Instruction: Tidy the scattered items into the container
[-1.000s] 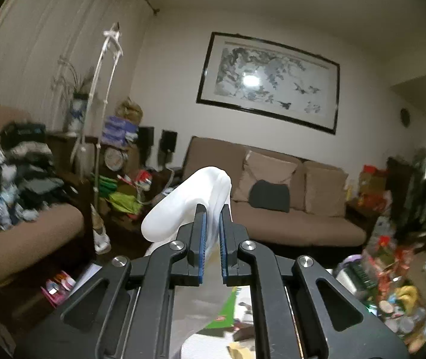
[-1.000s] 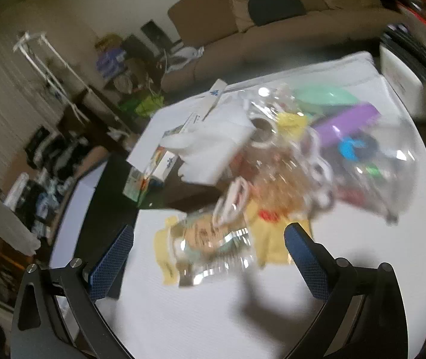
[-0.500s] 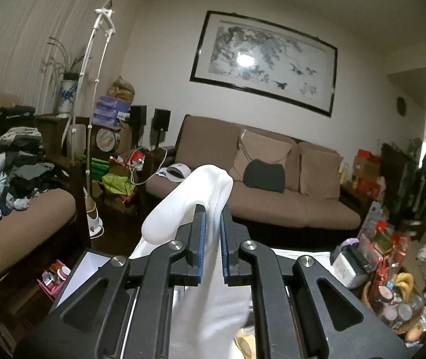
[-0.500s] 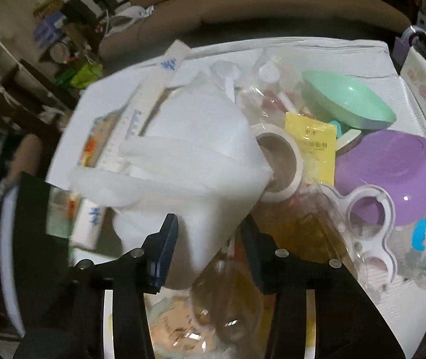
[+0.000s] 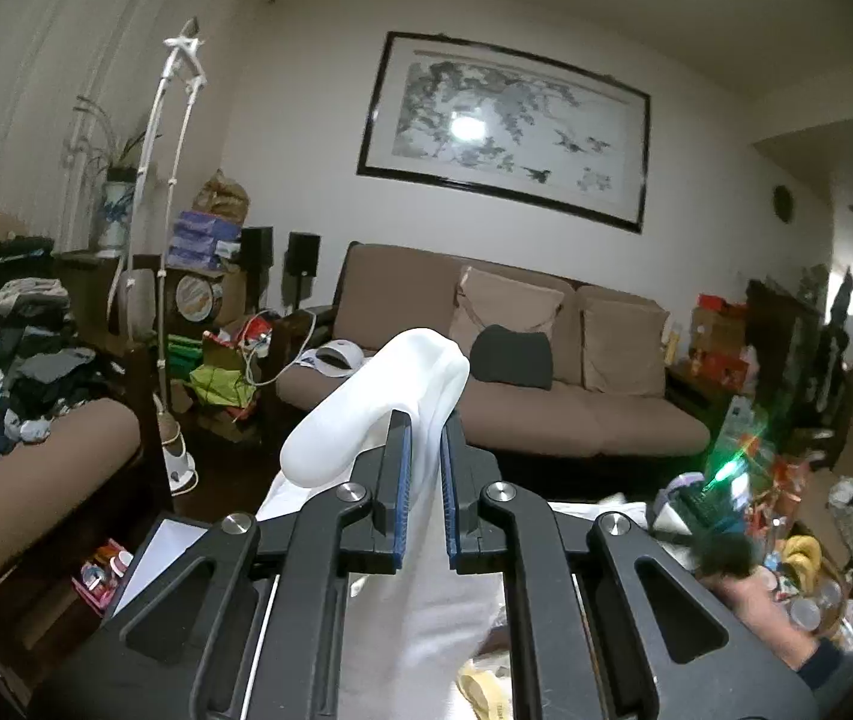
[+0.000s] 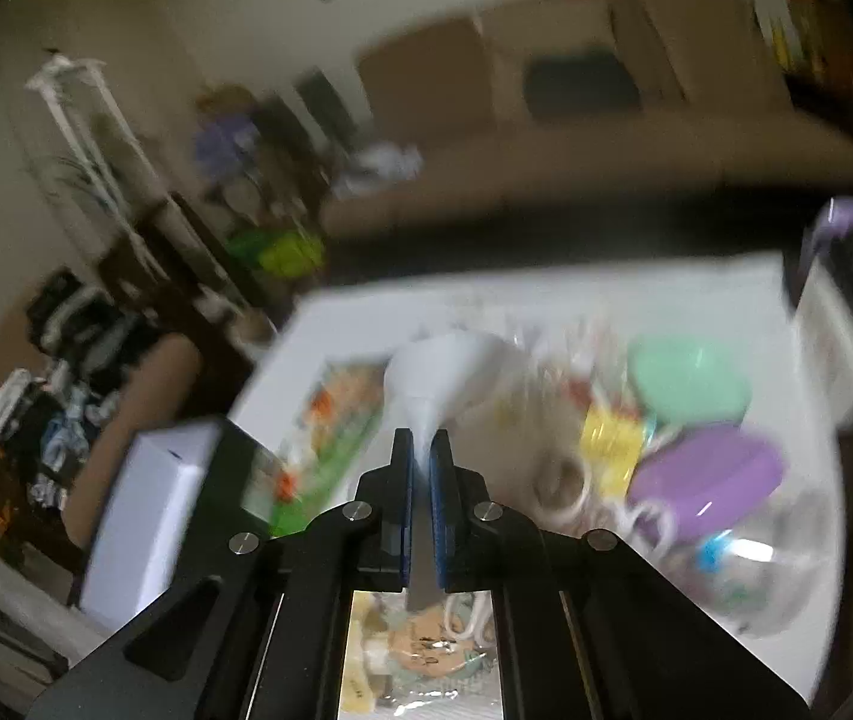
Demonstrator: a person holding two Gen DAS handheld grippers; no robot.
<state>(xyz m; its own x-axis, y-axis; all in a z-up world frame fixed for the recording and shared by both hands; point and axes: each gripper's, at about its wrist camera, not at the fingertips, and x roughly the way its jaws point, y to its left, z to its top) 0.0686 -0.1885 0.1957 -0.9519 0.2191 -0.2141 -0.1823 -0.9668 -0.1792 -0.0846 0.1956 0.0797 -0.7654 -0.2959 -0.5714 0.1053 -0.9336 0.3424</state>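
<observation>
My left gripper (image 5: 423, 426) is shut on a white plastic bag (image 5: 384, 408) and holds it up above the table, the bag hanging down below the jaws. My right gripper (image 6: 422, 441) is shut on another part of the white bag (image 6: 456, 366), lifted over the white table (image 6: 546, 300). The right wrist view is blurred. Scattered items lie on the table: a green bowl (image 6: 687, 381), a purple bowl (image 6: 705, 474), a yellow packet (image 6: 612, 450), a tape roll (image 6: 558, 483) and clear plastic packs (image 6: 744, 570).
A white box (image 6: 144, 516) stands at the table's left edge. A brown sofa (image 5: 516, 396) is behind the table, and a seat with piled clothes (image 5: 12, 348) is at the left. A cluttered side table (image 5: 798, 552) is at the right.
My right gripper went from wide open to shut on the white bag and lifted it off the items. My left gripper stayed shut on the bag, held high.
</observation>
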